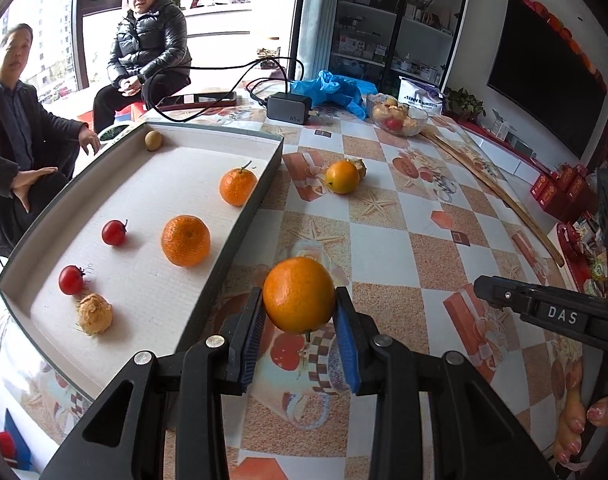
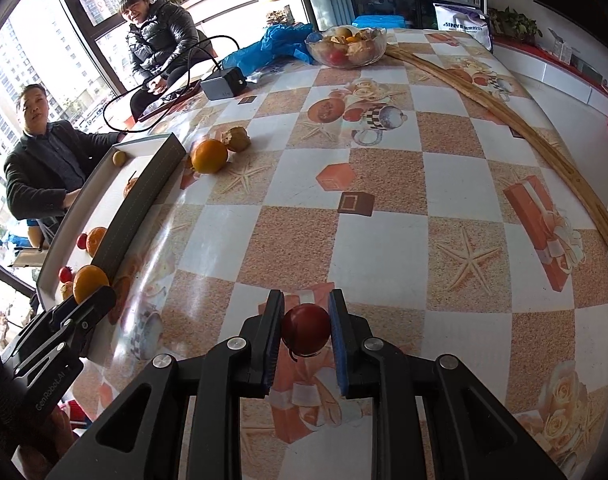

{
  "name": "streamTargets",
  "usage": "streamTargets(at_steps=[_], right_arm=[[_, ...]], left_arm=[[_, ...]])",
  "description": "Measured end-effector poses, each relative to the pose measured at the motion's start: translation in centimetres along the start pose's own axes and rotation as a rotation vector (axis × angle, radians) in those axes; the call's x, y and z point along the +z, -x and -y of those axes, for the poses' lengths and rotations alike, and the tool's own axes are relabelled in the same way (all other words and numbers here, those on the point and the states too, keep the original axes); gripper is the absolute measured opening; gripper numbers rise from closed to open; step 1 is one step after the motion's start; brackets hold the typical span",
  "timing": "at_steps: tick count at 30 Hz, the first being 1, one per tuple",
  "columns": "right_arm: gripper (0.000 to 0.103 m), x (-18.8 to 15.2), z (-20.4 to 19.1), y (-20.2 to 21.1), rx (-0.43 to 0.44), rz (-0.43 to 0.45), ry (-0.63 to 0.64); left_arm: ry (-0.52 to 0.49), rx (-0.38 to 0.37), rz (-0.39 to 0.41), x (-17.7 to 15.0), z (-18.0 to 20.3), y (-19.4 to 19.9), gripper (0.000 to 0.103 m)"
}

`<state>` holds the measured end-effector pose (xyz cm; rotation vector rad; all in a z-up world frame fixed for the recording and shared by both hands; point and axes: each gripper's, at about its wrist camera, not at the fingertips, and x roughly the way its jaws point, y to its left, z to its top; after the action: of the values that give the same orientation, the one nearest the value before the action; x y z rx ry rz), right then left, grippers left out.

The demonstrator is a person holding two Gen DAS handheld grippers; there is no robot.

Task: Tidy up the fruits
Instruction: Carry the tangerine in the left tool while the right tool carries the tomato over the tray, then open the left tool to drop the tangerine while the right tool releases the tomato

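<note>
Both hands loaded. Left gripper (image 1: 300,312) clamped on an orange (image 1: 298,295), held off the table just outside the near long wall of the tray (image 1: 246,216). Right gripper (image 2: 306,332) clenched on a small red fruit (image 2: 306,330), tomato-like, stem hanging down, well out from the tray over the checkered tablecloth (image 2: 383,240).

The tray already holds two oranges, two red fruits and two brownish ones, loosely in rows. Another orange (image 1: 341,176) and a husk-like piece sit on the cloth just past the tray's far corner.

Step looks like carry-and-place. To do it well: lift the orange clear over the tray wall, keep the grip level, lower it into bare floor beside the other oranges, let go only on contact so it can't roll. The red fruit goes by its matching pair, gently, since it looks soft.
</note>
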<state>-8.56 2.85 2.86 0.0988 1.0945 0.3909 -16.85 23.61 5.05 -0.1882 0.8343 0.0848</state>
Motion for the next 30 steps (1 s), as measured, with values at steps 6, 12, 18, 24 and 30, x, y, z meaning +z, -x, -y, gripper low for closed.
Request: streamTargets(at_steps=[6, 12, 18, 24, 30], right_arm=[[0.024, 2.2, -3.4, -1.2, 0.076, -0.038, 0.019], [0.024, 4.8, -8.3, -2.9, 0.139, -0.078, 0.079], [0.024, 7.4, -14.6, -4.6, 0.212, -0.101, 0.147], [0.024, 8.0, -19.6, -6.5, 0.247, -0.119, 0.211], [0.024, 7.6, -21.3, -8.7, 0.224, -0.138, 0.241]], left_arm=[[0.038, 0.038, 0.048, 2.2, -4.0, 2.0, 0.037], [0.077, 0.131, 0.065, 3.9, -8.7, 2.5, 0.037], [0.108, 0.214, 0.017, 4.2, -11.9, 1.0, 0.037], [0.124, 0.233, -0.04, 3.1, -13.1, -0.9, 0.037], [0.132, 0.239, -0.044, 3.2, -13.5, -1.7, 0.038]])
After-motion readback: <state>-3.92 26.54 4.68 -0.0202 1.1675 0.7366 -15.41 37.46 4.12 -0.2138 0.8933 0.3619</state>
